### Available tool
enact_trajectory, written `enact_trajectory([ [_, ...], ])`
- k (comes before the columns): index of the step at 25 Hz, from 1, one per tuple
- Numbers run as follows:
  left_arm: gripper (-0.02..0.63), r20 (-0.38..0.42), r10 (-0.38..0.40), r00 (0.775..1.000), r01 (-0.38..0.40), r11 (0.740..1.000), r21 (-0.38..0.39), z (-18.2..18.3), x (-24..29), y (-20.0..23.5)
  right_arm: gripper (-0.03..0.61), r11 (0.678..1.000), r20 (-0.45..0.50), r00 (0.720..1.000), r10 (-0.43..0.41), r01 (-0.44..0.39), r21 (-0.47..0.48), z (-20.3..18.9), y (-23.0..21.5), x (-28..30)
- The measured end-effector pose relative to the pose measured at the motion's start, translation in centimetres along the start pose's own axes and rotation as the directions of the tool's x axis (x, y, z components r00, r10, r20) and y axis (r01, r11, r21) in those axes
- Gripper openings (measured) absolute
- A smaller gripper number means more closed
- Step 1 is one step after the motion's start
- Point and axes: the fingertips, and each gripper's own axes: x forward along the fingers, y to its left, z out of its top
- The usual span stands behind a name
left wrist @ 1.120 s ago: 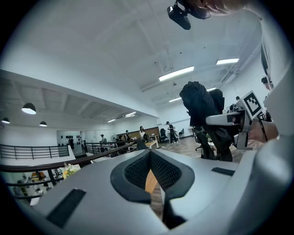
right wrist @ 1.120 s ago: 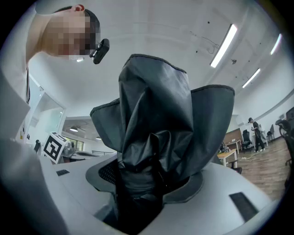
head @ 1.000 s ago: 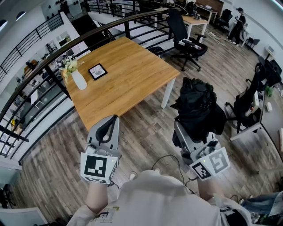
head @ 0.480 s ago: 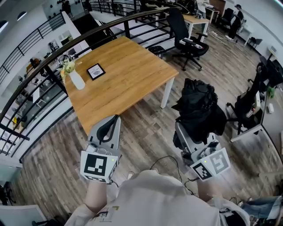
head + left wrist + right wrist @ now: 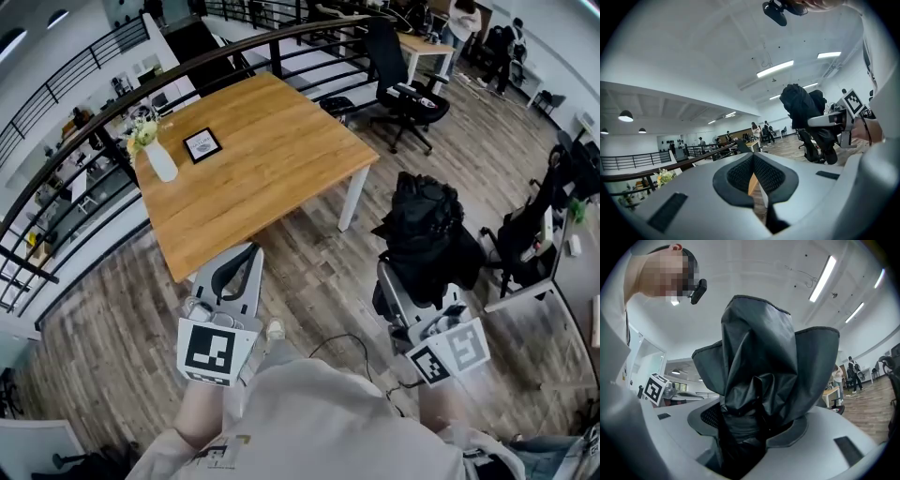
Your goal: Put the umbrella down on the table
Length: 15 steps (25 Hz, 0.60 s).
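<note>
A black folded umbrella (image 5: 424, 234) stands upright in my right gripper (image 5: 397, 281), which is shut on its lower part above the wooden floor, right of the table. In the right gripper view the umbrella's bunched fabric (image 5: 764, 362) fills the space between the jaws of the right gripper (image 5: 747, 430) and hides what lies ahead. The wooden table (image 5: 262, 178) lies ahead and to the left. My left gripper (image 5: 247, 253) is shut and holds nothing, its tip just short of the table's near edge. In the left gripper view its jaws (image 5: 754, 161) leave only a thin slit.
On the table's far left stand a white vase with flowers (image 5: 157, 159) and a small framed card (image 5: 203, 146). A black railing (image 5: 112, 108) runs behind the table. An office chair (image 5: 405, 82) stands beyond the table's right corner. A cable (image 5: 349, 343) lies on the floor.
Both grippers have advanced a little toward the table, the umbrella carried along upright. The table's near edge now sits closer to the left gripper's tip.
</note>
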Motion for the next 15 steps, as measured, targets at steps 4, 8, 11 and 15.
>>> enact_trajectory([
  [4, 0.017, 0.016, -0.01, 1.0, 0.009, 1.0, 0.023, -0.1, 1.4, -0.1, 0.27, 1.0, -0.004, 1.0, -0.002, 0.002, 0.009, -0.5, -1.2, 0.8],
  [8, 0.017, 0.009, -0.009, 1.0, 0.009, 1.0, -0.005, -0.9, 3.7, 0.8, 0.269, 1.0, -0.013, 1.0, -0.008, 0.009, 0.029, -1.8, -2.7, 2.7],
  [11, 0.017, 0.008, -0.02, 1.0, 0.02, 1.0, -0.007, -1.6, 5.8, 1.9, 0.27, 0.999, -0.03, 0.999, -0.021, 0.022, 0.029, -2.7, -3.8, 4.5],
  [15, 0.017, 0.018, -0.045, 0.999, 0.046, 0.999, -0.013, -2.7, 9.2, 3.5, 0.27, 0.999, -0.062, 0.997, -0.037, 0.039, 0.024, -4.0, -5.6, 7.2],
])
